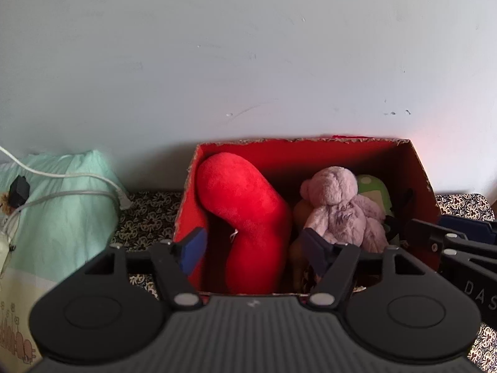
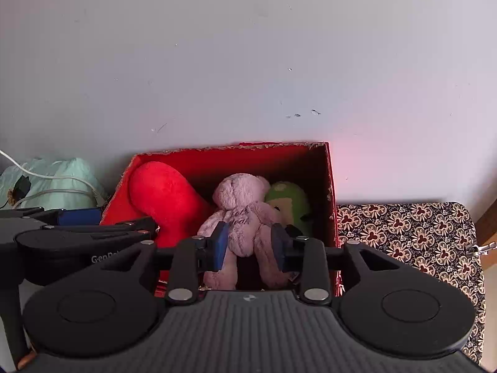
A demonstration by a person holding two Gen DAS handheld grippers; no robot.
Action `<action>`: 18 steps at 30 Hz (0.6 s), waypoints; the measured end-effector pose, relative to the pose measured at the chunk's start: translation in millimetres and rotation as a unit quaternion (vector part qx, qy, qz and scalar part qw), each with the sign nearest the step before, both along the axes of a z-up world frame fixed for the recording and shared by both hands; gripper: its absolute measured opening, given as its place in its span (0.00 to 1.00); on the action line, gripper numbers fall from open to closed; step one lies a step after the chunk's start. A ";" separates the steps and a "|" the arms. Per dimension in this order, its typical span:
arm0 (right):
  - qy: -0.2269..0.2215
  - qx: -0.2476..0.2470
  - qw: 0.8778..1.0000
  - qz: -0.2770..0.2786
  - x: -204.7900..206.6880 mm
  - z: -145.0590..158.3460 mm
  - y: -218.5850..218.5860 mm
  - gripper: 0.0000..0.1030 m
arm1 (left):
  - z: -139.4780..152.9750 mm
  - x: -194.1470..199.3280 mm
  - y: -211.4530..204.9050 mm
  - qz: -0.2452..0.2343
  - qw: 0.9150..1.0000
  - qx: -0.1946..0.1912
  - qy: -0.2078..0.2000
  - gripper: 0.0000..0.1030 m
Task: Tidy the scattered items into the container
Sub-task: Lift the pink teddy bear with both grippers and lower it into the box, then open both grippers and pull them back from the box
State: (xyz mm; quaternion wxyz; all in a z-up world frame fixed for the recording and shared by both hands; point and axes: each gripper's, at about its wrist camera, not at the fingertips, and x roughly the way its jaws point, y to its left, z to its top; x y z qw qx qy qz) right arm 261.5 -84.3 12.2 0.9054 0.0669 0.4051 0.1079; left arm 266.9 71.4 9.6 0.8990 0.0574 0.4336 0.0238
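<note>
Box (image 2: 330, 186) sits against the wall on the patterned cloth (image 2: 403, 233), both grippers hovering at its near rim. Left gripper (image 1: 253, 248): jaws wide, straddling the lower end of the red plush (image 1: 245, 211), not clamping as far as I can tell. Right gripper (image 2: 250, 245): jaws apart around the bear's (image 2: 245, 214) legs, pads look just clear of the fur, so empty. Behind the bear, a green toy (image 2: 287, 202) in the far right corner. Judgement: nearly done, three soft toys in the box and nothing loose on the visible cloth. Left of the box: mint bag (image 1: 62, 211) with white cables (image 1: 77, 183), probably not task items. Hidden: box floor, a brownish thing between plush and bear, anything below the grippers.
</note>
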 end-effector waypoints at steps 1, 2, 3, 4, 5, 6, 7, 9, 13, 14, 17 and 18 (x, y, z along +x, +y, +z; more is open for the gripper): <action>-0.003 -0.002 1.000 0.001 -2.7 0.8 0.1 0.36 | 1.4 -4.0 -0.3 0.003 1.000 0.001 -0.002 0.72; -0.006 -0.005 1.000 0.002 -5.4 1.4 0.3 0.40 | 2.8 -7.3 -0.4 0.006 1.000 0.001 -0.005 0.75; -0.009 -0.006 1.000 0.002 -8.2 2.1 0.4 0.41 | 4.2 -10.4 -0.4 0.007 1.000 0.001 -0.007 0.77; -0.013 -0.008 1.000 0.002 -11.1 2.7 0.5 0.42 | 5.9 -13.0 -0.2 0.006 1.000 0.002 -0.010 0.79; -0.017 -0.010 1.000 0.000 -13.8 3.2 0.8 0.42 | 7.7 -15.5 0.0 0.005 1.000 0.003 -0.013 0.83; -0.019 -0.012 1.000 -0.002 -16.4 3.7 1.2 0.42 | 9.4 -18.1 0.2 0.003 1.000 0.004 -0.017 0.85; -0.020 -0.014 1.000 -0.005 -18.6 4.4 1.5 0.42 | 11.2 -20.4 0.5 0.002 1.000 0.005 -0.020 0.86; -0.019 -0.014 1.000 -0.012 -22.9 5.9 2.1 0.43 | 15.4 -22.8 2.7 -0.004 1.000 0.007 -0.028 0.90; -0.027 -0.025 0.999 -0.038 -30.1 9.3 8.1 0.51 | 23.1 -22.8 13.1 -0.012 0.999 0.008 -0.032 0.92; -0.029 -0.027 0.998 -0.048 -31.9 10.1 10.5 0.53 | 24.8 -23.7 17.5 -0.013 0.999 0.007 -0.034 0.93; -0.032 -0.024 0.997 -0.067 -36.7 12.9 19.1 0.53 | 27.4 -25.0 30.8 -0.017 0.999 0.006 -0.038 0.98; -0.033 -0.025 0.996 -0.075 -38.3 13.5 22.2 0.54 | 28.0 -25.8 35.2 -0.020 0.999 0.003 -0.039 0.98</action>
